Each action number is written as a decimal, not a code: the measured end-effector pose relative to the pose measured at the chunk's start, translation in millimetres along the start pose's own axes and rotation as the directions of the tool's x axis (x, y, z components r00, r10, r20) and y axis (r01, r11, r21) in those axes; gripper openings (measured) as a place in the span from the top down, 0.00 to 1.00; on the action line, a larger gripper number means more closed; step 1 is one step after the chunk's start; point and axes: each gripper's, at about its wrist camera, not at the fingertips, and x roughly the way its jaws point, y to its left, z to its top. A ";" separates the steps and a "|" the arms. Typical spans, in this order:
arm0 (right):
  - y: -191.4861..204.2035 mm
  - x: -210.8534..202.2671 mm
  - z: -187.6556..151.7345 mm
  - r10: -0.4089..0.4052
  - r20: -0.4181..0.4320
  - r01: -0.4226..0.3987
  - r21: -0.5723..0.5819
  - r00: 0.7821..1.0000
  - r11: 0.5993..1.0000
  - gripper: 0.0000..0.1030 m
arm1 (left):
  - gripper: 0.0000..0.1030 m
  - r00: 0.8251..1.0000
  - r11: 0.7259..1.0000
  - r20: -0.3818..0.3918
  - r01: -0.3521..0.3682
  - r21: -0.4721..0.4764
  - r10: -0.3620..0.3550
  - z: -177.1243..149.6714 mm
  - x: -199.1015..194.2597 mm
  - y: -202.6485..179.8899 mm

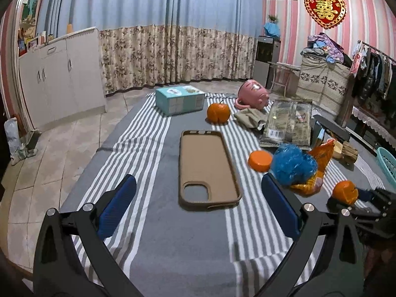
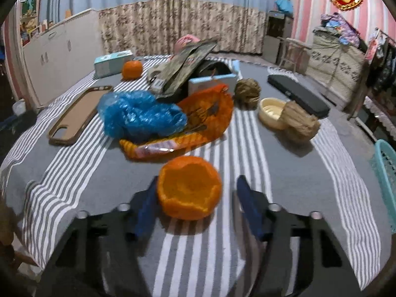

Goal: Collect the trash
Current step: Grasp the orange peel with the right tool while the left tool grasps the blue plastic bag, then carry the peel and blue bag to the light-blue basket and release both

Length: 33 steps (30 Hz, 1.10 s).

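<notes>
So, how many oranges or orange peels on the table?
2: a whole orange beside the tissue box, an emptied peel between the fingers of the right hand-held gripper. Clutter may hide more.

**A striped room with drawn curtains**

Blue curtains (image 1: pixel 148 2) with a floral lower band cover the far wall. Pink-striped wallpaper (image 1: pixel 292 24) carries a red heart ornament (image 1: pixel 325 8). White cabinets (image 1: pixel 61 79) stand left on a pale tiled floor (image 1: pixel 61 143); a clothes rack (image 1: pixel 376 74) stands right.
</notes>
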 end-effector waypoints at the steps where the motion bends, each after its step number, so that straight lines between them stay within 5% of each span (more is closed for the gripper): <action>1: 0.1 -1.8 0.2 0.005 0.008 -0.005 -0.003 1.000 1.000 0.51 | 0.05 1.000 1.000 0.002 0.009 0.001 -0.009 2.0 0.4 -3.5; 3: -1.2 -5.1 0.7 0.016 0.014 -0.016 -0.002 1.000 1.000 0.58 | 0.05 1.000 1.000 0.005 0.022 0.001 -0.022 4.9 1.4 -9.4; 9: -27.3 -21.5 5.2 0.025 0.051 -0.027 0.047 0.998 0.999 0.60 | 0.05 0.998 0.997 -0.004 0.067 0.048 -0.067 14.8 12.5 -43.5; 17: -89.6 -41.7 6.2 -0.045 0.077 0.033 0.149 0.996 0.988 0.60 | 0.06 0.986 0.983 -0.120 0.133 0.128 -0.118 21.3 52.6 -101.3; 21: -119.7 -49.1 4.1 -0.082 0.080 0.065 0.197 0.993 0.978 0.60 | 0.25 0.974 0.972 -0.185 0.161 0.172 -0.129 22.3 74.2 -121.7; 25: -147.9 -59.6 1.6 -0.112 0.090 0.090 0.224 0.990 0.970 0.60 | 0.50 0.942 0.967 -0.297 0.207 0.151 -0.155 17.9 96.3 -124.6; 27: -158.8 -66.5 2.7 -0.132 0.103 0.106 0.228 0.986 0.968 0.60 | 0.63 0.941 0.967 -0.293 0.216 0.134 -0.170 18.3 94.1 -122.8; 33: -214.0 -100.9 12.1 -0.206 0.164 0.152 0.292 0.965 0.944 0.60 | 0.68 0.964 0.981 -0.216 0.175 0.085 -0.153 34.8 58.5 -113.5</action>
